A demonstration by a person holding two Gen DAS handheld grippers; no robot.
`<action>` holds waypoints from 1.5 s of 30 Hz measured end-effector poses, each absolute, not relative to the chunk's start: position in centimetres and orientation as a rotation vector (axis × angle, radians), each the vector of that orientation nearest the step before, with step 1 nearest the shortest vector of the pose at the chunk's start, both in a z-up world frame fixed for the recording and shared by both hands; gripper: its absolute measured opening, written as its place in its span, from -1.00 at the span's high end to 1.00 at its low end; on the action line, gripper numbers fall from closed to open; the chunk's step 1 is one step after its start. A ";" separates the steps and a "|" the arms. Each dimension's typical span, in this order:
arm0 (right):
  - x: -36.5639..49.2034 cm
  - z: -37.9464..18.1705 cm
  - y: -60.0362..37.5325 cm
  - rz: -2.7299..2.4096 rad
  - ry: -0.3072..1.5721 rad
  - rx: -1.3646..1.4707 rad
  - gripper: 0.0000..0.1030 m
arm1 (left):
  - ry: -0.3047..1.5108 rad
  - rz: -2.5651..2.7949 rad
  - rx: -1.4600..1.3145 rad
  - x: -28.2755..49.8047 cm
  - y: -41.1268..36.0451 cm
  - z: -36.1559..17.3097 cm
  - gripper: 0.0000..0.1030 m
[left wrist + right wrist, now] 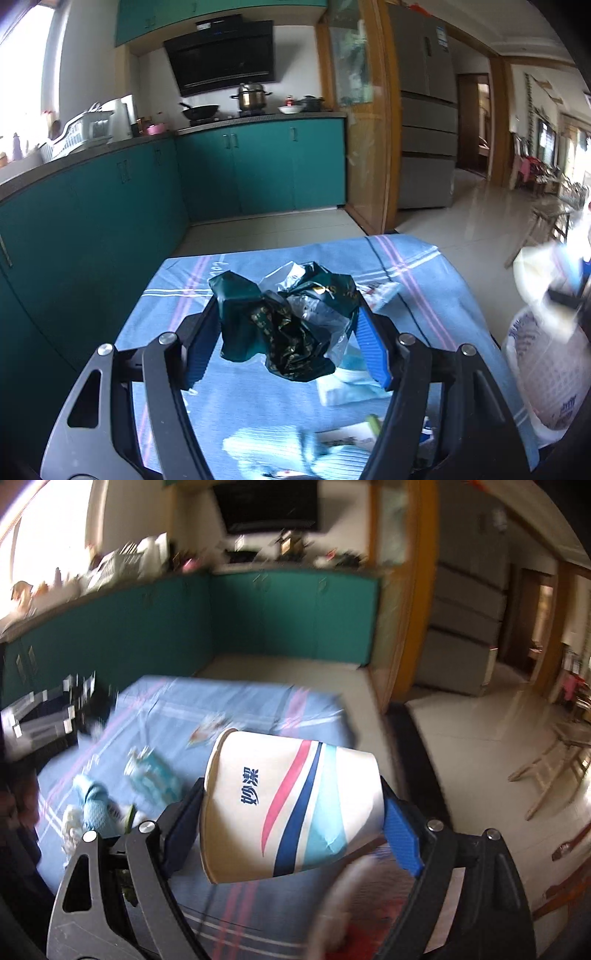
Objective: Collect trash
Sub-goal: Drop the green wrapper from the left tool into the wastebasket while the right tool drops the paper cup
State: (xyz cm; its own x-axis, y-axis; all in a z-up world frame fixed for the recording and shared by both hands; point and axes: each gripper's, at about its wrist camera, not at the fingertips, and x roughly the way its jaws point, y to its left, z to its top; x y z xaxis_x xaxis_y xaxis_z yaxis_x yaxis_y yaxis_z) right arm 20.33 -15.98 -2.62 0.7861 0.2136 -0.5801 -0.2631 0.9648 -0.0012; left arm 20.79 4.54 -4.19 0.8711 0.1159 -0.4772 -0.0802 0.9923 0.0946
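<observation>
My left gripper [287, 302] is shut on a crumpled dark green and silver wrapper [291, 325], held above the blue striped cloth [207, 280] on the table. My right gripper [291, 786] is shut on a white paper cup [288, 805] with red and blue stripes. The cup lies sideways between the blue pads, lifted above the cloth [236, 701]. Several pieces of trash still lie on the cloth: a light blue packet [155, 771], a crumpled blue wrapper [94, 801] and a flat printed wrapper [208, 729].
A white plastic bag with blue print [546, 376] hangs at the table's right side. Teal kitchen cabinets [258, 166] run along the left and far walls. A tiled floor [461, 221] and a wooden stool [554, 760] lie to the right.
</observation>
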 end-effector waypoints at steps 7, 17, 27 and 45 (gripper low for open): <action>15.9 0.8 -25.6 0.071 0.484 0.022 -0.65 | 0.572 -0.127 0.112 21.2 -1.6 -5.4 -0.32; 14.1 -1.1 -34.7 -0.106 0.522 0.106 -0.65 | 0.682 -0.519 0.228 20.9 -17.6 -7.9 -0.32; 12.4 -2.2 -36.9 -0.149 0.547 0.123 -0.65 | 0.663 -0.597 0.391 18.5 -22.5 -10.4 -0.64; 14.2 -2.4 -33.5 -0.087 0.597 0.029 -0.87 | 0.772 -0.223 0.243 24.9 -4.8 -7.4 -0.77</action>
State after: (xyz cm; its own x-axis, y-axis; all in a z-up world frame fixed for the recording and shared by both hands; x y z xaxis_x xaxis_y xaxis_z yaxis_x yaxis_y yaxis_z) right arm 14.15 -33.52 -2.44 0.8233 -0.0731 -0.5628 0.0901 0.9959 0.0025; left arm 24.89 -4.81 -7.37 0.6959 -0.1095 -0.7097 0.2863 0.9487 0.1343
